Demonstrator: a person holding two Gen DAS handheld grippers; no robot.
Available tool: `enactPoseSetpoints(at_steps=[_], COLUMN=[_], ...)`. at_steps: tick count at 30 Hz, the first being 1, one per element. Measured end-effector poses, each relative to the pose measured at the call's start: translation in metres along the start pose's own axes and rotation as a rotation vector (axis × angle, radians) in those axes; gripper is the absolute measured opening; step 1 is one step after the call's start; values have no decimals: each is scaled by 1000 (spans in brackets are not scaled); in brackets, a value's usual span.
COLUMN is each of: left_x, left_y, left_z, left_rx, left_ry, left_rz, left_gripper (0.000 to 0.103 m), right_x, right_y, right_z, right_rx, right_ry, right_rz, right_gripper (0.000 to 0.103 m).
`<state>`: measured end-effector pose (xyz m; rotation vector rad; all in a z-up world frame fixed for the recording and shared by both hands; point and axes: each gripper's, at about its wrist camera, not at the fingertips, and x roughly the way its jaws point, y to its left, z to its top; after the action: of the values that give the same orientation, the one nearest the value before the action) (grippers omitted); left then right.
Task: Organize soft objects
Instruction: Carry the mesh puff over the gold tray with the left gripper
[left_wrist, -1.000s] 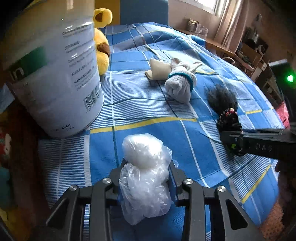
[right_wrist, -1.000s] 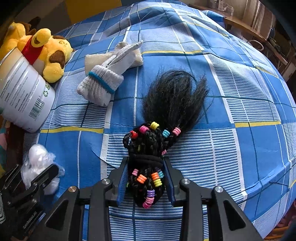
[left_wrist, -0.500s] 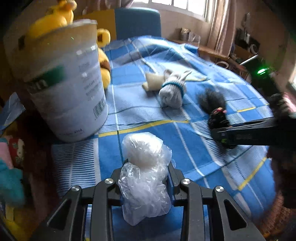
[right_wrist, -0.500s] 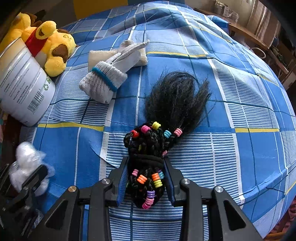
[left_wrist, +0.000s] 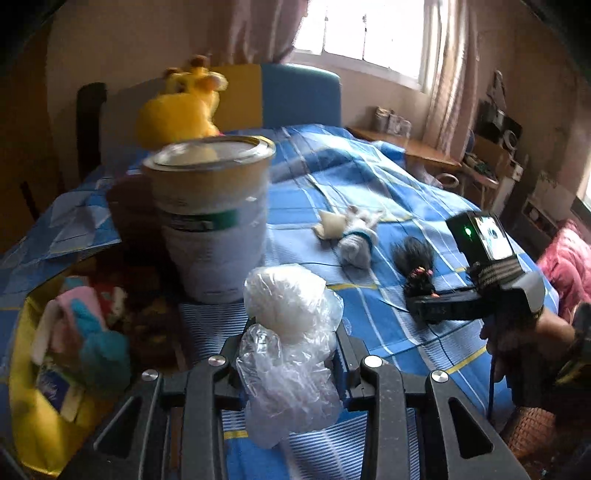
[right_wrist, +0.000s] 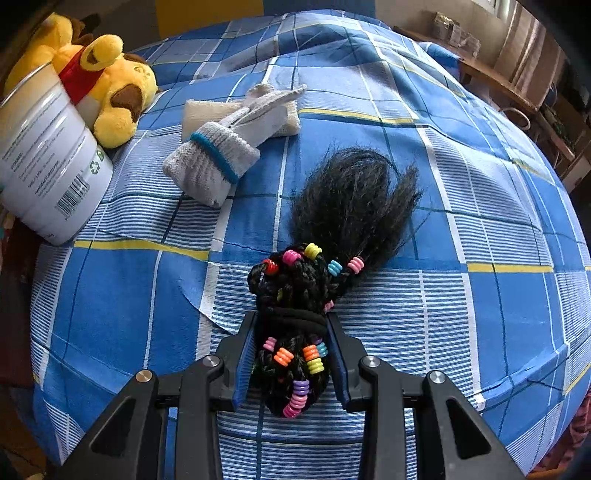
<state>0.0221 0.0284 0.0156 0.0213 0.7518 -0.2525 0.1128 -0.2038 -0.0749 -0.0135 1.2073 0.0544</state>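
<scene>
Left gripper clamped a crumpled plastic bag, held above the blue checked bedspread near the tin can. Right gripper pinched the beaded black braid bundle lying on the bedspread; rolled sock beyond.

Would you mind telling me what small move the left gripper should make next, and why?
Probably carry the plastic bag over the can and lower it in. The left gripper is shut on the bag and holds it clear of the bedspread, and the can stands upright just ahead to the left with its top apparently open.
</scene>
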Motion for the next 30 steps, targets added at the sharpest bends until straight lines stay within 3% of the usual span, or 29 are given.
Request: enactPoseSetpoints(at_steps=[16,30], left_x=[-44,-54], left_y=[79,142], left_z=[-16,-44], left_rx=[-142,-239], left_ry=[-52,-16], left_rz=[176,306], left_gripper=[35,36], right_x=[-2,-3], right_y=[14,17], right_z=[-7,-8], right_rx=[-40,-57], right_ry=[-20,-30], right_rz=[-33,-50], right_gripper=[35,35])
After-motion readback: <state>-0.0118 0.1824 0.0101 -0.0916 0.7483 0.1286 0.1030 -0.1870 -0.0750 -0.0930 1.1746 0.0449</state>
